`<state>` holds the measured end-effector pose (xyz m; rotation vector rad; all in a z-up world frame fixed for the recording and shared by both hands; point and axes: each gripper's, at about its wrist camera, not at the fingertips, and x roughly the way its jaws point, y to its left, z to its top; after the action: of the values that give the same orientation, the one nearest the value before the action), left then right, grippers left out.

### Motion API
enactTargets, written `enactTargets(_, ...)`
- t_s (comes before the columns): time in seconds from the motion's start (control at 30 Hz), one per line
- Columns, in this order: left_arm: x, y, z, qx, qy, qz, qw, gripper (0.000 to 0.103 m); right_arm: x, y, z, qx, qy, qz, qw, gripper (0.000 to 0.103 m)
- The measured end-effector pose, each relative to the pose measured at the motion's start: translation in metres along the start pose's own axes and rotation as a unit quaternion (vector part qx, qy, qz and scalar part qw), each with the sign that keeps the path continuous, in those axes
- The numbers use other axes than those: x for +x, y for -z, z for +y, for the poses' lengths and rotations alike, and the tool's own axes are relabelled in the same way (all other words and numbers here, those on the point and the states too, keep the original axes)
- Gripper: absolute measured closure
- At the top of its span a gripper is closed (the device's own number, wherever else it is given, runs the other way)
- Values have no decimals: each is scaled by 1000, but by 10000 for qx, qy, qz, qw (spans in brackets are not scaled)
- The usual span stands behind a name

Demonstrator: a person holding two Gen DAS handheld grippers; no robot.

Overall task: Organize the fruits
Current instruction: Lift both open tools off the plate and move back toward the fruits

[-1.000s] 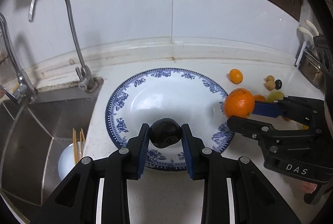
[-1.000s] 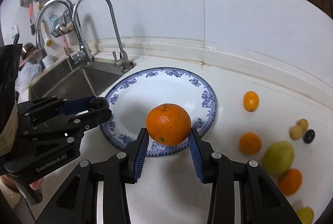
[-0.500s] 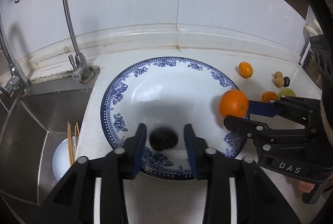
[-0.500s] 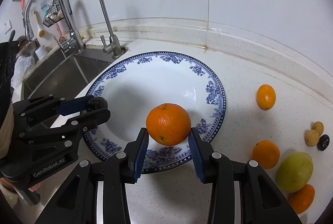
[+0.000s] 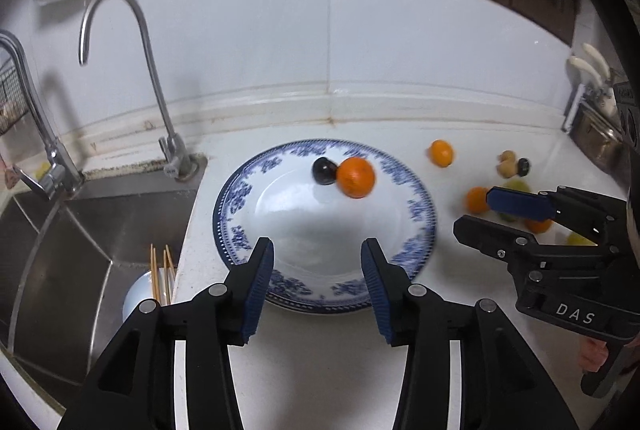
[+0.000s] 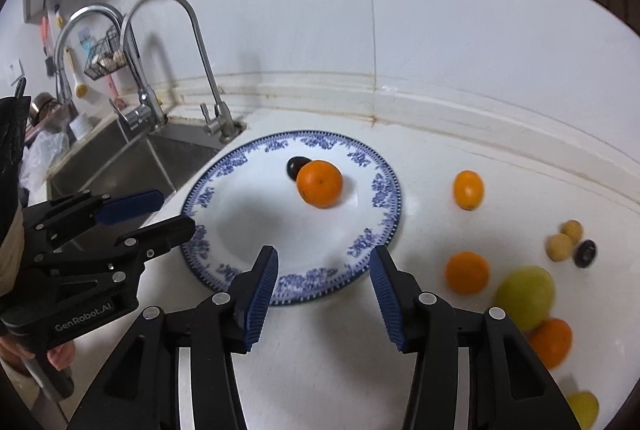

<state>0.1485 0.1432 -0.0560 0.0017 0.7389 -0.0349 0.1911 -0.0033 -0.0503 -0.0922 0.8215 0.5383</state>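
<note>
A blue-and-white plate [image 5: 416, 214] [image 6: 372, 230] lies on the white counter beside the sink. On its far part sit an orange [image 5: 355, 177] [image 6: 320, 183] and a dark plum [image 5: 323, 170] [image 6: 297, 166], touching. My left gripper [image 5: 317, 272] is open and empty above the plate's near rim; it also shows at the left of the right wrist view [image 6: 154, 212]. My right gripper [image 6: 323, 280] is open and empty at the plate's near right rim; it shows in the left wrist view [image 5: 484, 208]. More fruits lie loose to the right.
Right of the plate lie a small orange [image 6: 468, 189], another orange [image 6: 467, 272], a green fruit [image 6: 526, 296], two tan longans [image 6: 560, 247], a dark fruit [image 6: 585, 253]. A steel sink [image 5: 80, 242] with taps [image 5: 172, 158], a bowl and chopsticks [image 5: 160, 278] is left.
Both grippers opened and pulled back from the plate. The plum and the orange left the fingers and now lie together on the plate's far part.
</note>
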Motion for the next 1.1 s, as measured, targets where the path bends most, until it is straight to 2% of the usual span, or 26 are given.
enactTargets(0.2, -36, -1, -23, 156, 212, -352, 9990, 45, -47, 9, -2, 109, 135, -339, 9993, 54)
enactTargets(0.3, -49, -4, -35, 259, 351, -480, 9979, 43, -70, 13, -7, 226, 253, -535, 9980, 43)
enactTargets(0.43, -65, -8, -52, 472, 507, -672, 9953, 38, -98, 19, -17, 445, 466, -664, 9957, 42)
enactTargets(0.57, -75, -12, -72, 736, 707, -857, 9911, 37, -121, 28, -29, 576, 770, -786, 9923, 37)
enactTargets(0.9, -77, -21, -116, 1266, 1283, -1092, 9775, 37, -169, 52, -53, 686, 1774, -1029, 9763, 37)
enactTargets(1.1, -70, -22, -141, 1602, 1557, -1195, 9674, 37, -181, 65, -66, 810, 2124, -1013, 9685, 37)
